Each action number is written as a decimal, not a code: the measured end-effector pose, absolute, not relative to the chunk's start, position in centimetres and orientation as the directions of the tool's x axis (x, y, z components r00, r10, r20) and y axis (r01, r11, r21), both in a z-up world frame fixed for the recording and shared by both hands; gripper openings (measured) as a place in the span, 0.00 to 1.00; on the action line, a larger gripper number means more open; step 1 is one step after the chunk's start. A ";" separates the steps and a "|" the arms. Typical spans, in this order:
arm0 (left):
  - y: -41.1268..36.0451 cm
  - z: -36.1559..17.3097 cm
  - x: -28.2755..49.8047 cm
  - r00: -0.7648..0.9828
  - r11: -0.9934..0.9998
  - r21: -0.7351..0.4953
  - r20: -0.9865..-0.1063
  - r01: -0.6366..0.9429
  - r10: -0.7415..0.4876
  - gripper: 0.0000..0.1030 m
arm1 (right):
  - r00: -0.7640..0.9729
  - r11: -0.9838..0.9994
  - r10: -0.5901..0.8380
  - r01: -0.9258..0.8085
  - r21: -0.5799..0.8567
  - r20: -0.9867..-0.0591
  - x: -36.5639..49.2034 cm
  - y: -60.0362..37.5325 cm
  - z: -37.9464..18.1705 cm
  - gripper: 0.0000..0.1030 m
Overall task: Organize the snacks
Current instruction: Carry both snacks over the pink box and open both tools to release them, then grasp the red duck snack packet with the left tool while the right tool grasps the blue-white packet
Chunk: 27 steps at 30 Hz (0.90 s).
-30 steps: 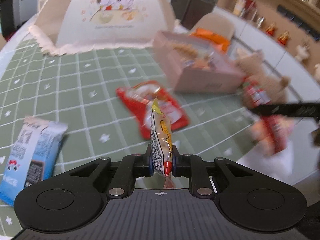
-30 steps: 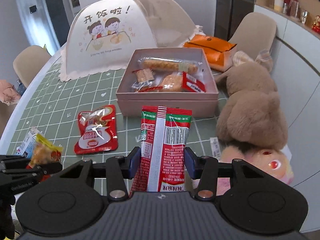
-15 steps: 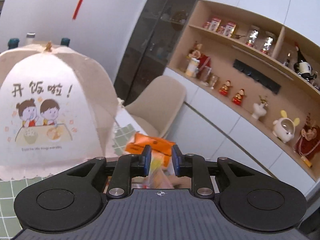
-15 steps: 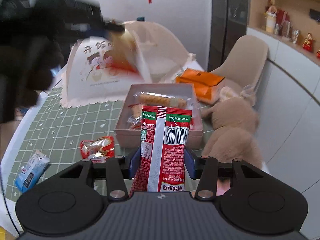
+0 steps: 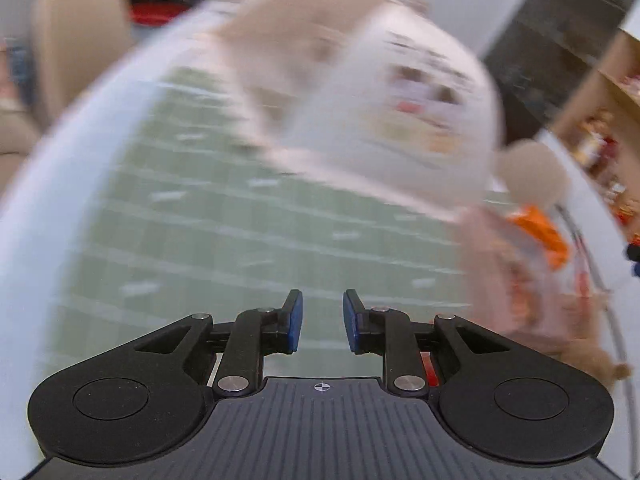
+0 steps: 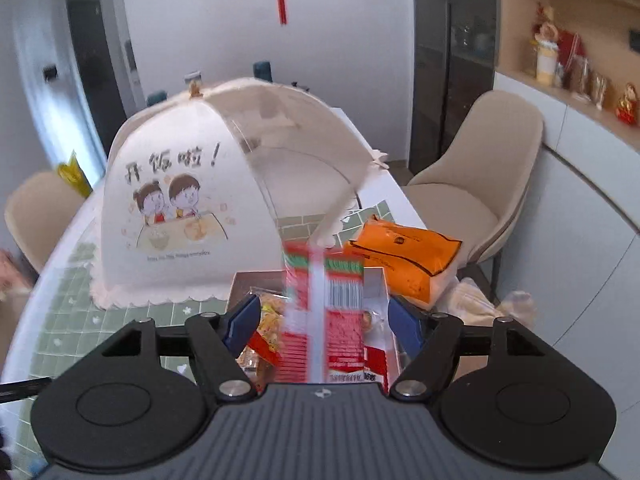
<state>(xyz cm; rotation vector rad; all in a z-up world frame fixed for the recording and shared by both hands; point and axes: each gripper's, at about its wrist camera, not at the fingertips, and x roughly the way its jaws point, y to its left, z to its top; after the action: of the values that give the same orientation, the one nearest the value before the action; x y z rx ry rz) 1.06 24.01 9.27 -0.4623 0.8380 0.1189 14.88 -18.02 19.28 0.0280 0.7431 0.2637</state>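
My left gripper is open and empty above the green checked tablecloth; this view is motion-blurred. The pink snack box is at its right. My right gripper is open, its blue pads apart from a red, white and green snack packet that looks blurred between them, over the pink box. Several snacks lie inside the box.
A white mesh food cover with a cartoon print stands behind the box. An orange packet lies at the box's right. Beige chairs stand around the table. A plush toy lies right of the box.
My left gripper let go of its yellow snack and swung back left over the tablecloth. My right gripper moved over the box and opened; the red packet is leaving it.
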 end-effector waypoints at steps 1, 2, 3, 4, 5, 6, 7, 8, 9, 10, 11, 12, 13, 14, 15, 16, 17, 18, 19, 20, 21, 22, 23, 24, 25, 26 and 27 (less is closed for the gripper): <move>25.3 8.6 -0.7 0.660 0.898 -0.311 -0.751 -0.311 -0.032 0.24 | 0.682 0.953 0.291 -0.267 0.143 -0.670 14.4 -16.9 18.4 0.70; 26.4 8.2 -1.9 0.649 0.898 -0.290 -0.760 -0.331 -0.005 0.24 | 0.656 0.937 0.334 -0.307 0.165 -0.677 13.8 -15.6 17.4 0.72; 27.3 7.6 -3.2 0.636 0.894 -0.281 -0.771 -0.349 0.006 0.24 | 0.626 0.919 0.372 -0.350 0.180 -0.685 13.2 -14.1 16.1 0.72; 28.0 7.0 -4.3 0.624 0.890 -0.283 -0.781 -0.358 0.003 0.24 | 0.596 0.903 0.400 -0.388 0.187 -0.697 12.5 -12.5 14.8 0.73; 28.3 6.6 -5.2 0.617 0.888 -0.287 -0.787 -0.358 -0.006 0.24 | 0.562 0.888 0.419 -0.419 0.192 -0.713 12.0 -10.8 13.3 0.73; 28.4 6.2 -5.7 0.614 0.890 -0.289 -0.790 -0.352 -0.014 0.24 | 0.530 0.876 0.430 -0.439 0.197 -0.731 11.6 -9.4 12.0 0.73; 28.2 5.7 -6.2 0.610 0.895 -0.284 -0.793 -0.343 -0.018 0.24 | 0.501 0.868 0.437 -0.452 0.204 -0.747 11.2 -8.1 10.8 0.73; 27.9 5.2 -6.5 0.604 0.901 -0.274 -0.797 -0.335 -0.017 0.24 | 0.473 0.861 0.441 -0.461 0.213 -0.763 10.9 -7.0 9.6 0.73; 27.6 4.9 -6.5 0.599 0.907 -0.265 -0.800 -0.326 -0.018 0.24 | 0.444 0.855 0.442 -0.470 0.217 -0.780 10.5 -5.8 8.5 0.73; 26.8 5.0 -6.8 0.594 0.916 -0.257 -0.804 -0.309 -0.025 0.24 | 0.429 0.851 0.438 -0.480 0.211 -0.790 10.2 -5.0 7.7 0.73; 26.0 4.7 -6.7 0.590 0.926 -0.248 -0.807 -0.286 -0.034 0.25 | 0.427 0.850 0.424 -0.492 0.189 -0.799 9.7 -4.4 7.1 0.73; 25.0 4.6 -6.7 0.594 0.937 -0.238 -0.803 -0.256 -0.041 0.26 | 0.436 0.852 0.409 -0.497 0.164 -0.802 9.4 -3.9 6.5 0.73; 24.1 4.7 -6.6 0.603 0.949 -0.226 -0.796 -0.218 -0.051 0.26 | 0.446 0.854 0.397 -0.499 0.145 -0.802 9.0 -3.9 6.3 0.73; 23.1 4.6 -6.2 0.607 0.962 -0.214 -0.792 -0.172 -0.067 0.25 | 0.452 0.857 0.387 -0.498 0.133 -0.804 8.5 -4.3 6.4 0.73; 22.1 4.5 -5.9 0.606 0.970 -0.202 -0.791 -0.133 -0.082 0.25 | 0.454 0.864 0.374 -0.488 0.126 -0.809 8.4 -4.7 6.2 0.73; 21.2 4.4 -5.5 0.604 0.977 -0.191 -0.791 -0.100 -0.093 0.25 | 0.451 0.872 0.362 -0.474 0.125 -0.816 8.3 -5.2 6.2 0.73; 20.2 4.4 -5.1 0.605 0.981 -0.182 -0.789 -0.071 -0.103 0.25 | 0.447 0.877 0.359 -0.463 0.132 -0.820 8.2 -6.1 6.3 0.73; 19.3 4.4 -4.8 0.607 0.982 -0.185 -0.786 -0.044 -0.121 0.25 | 0.442 0.878 0.366 -0.456 0.146 -0.819 8.1 -6.9 6.5 0.73; 18.4 4.4 -4.5 0.604 0.980 -0.199 -0.783 -0.019 -0.147 0.25 | 0.439 0.878 0.374 -0.451 0.160 -0.817 7.8 -7.5 6.7 0.73; 17.5 4.3 -4.4 0.598 0.976 -0.217 -0.782 0.001 -0.174 0.25 | 0.436 0.879 0.382 -0.443 0.175 -0.815 7.6 -8.1 6.9 0.73; 16.4 4.2 -4.1 0.587 0.970 -0.243 -0.781 0.028 -0.212 0.25 | 0.431 0.880 0.390 -0.435 0.191 -0.814 7.1 -8.5 6.9 0.73; 15.5 4.1 -3.9 0.577 0.963 -0.266 -0.780 0.049 -0.245 0.25 | 0.428 0.880 0.397 -0.427 0.205 -0.812 6.7 -8.8 6.9 0.73; 14.5 3.9 -3.8 0.560 0.952 -0.299 -0.778 0.068 -0.284 0.25 | 0.427 0.881 0.405 -0.418 0.221 -0.808 6.0 -9.1 6.9 0.73; 13.8 3.8 -3.6 0.543 0.937 -0.338 -0.773 0.083 -0.327 0.25 | 0.424 0.881 0.410 -0.413 0.230 -0.807 5.5 -9.1 6.8 0.73; 13.2 3.6 -3.4 0.522 0.916 -0.390 -0.764 0.094 -0.378 0.25 | 0.416 0.879 0.414 -0.412 0.238 -0.810 5.0 -9.1 6.7 0.73; 12.8 3.4 -3.2 0.499 0.888 -0.448 -0.750 0.099 -0.434 0.25 | 0.402 0.878 0.418 -0.410 0.248 -0.815 4.4 -9.0 6.4 0.73; 12.6 3.3 -3.1 0.486 0.864 -0.493 -0.735 0.096 -0.473 0.25 | 0.390 0.876 0.422 -0.409 0.257 -0.819 3.9 -8.8 6.1 0.73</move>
<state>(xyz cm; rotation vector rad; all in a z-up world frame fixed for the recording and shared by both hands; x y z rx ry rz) -3.14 12.59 3.35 -0.4174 1.0105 -0.3589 3.92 -8.80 6.15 0.0142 1.0449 0.5277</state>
